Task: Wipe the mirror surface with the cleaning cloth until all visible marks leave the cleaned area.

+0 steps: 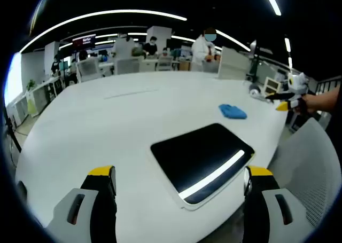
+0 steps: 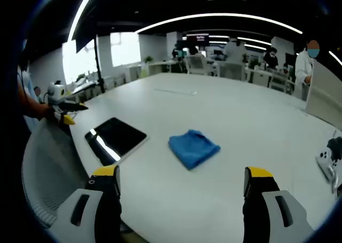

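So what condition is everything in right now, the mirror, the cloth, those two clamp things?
Dark rectangular mirror with white frame: lying flat near the table edge, untouched, reflecting a ceiling light.
Blue cleaning cloth: crumpled on the white table, not held.
Left hand-held gripper: open, empty, above the mirror's near side.
Right hand-held gripper: open, empty, facing the cloth.

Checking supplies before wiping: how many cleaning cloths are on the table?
1. A blue cloth lies crumpled on the white table, apart from the mirror and in front of the right gripper. None elsewhere in view.
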`<state>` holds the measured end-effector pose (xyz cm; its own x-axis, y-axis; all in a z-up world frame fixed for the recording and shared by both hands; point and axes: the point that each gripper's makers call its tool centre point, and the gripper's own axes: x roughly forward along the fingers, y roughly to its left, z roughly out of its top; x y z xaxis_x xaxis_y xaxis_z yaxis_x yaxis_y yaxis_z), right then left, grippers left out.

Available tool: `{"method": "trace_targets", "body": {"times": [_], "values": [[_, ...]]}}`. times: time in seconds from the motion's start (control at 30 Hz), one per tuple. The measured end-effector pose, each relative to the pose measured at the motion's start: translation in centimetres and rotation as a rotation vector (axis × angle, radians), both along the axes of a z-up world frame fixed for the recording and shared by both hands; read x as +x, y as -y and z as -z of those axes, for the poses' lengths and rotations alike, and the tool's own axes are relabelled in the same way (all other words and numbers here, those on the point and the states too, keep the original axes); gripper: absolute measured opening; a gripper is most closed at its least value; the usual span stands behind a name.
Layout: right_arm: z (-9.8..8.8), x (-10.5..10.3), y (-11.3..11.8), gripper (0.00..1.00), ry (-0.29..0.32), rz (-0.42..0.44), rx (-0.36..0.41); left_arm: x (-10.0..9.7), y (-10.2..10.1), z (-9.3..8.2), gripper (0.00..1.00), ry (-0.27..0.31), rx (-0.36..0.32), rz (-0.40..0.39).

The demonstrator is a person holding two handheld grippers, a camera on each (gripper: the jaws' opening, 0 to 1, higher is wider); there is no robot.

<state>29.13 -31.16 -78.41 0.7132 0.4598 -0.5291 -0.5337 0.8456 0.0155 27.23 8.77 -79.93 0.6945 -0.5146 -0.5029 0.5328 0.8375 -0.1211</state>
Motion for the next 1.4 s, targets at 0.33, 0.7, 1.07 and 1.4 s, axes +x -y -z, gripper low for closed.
{"method": "trace_targets", "body": {"times": [0.33,0.7,1.07,1.4], "values": [[-0.03,-0.04,-0.28,1.00,-0.013,-0.010,0.012,0.07,-0.03,-0.06,1.00,0.004,0.002,-0.002],[-0.21,0.13,-0.50,1.00,0.011,-0.022,0.012,0.05,0.00,-0.02,1.00,0.002,-0.003,-0.002],[0.34,0.15,-0.34,1.00,-0.027,0.000,0.026,0.09,-0.19,-0.03,1.00,-0.004,-0.008,-0.014],[0.18,0.15,-0.11,0.99,-0.045,0.029,0.046,0.09,-0.16,0.02,1.00,-0.007,-0.010,-0.014]]}}
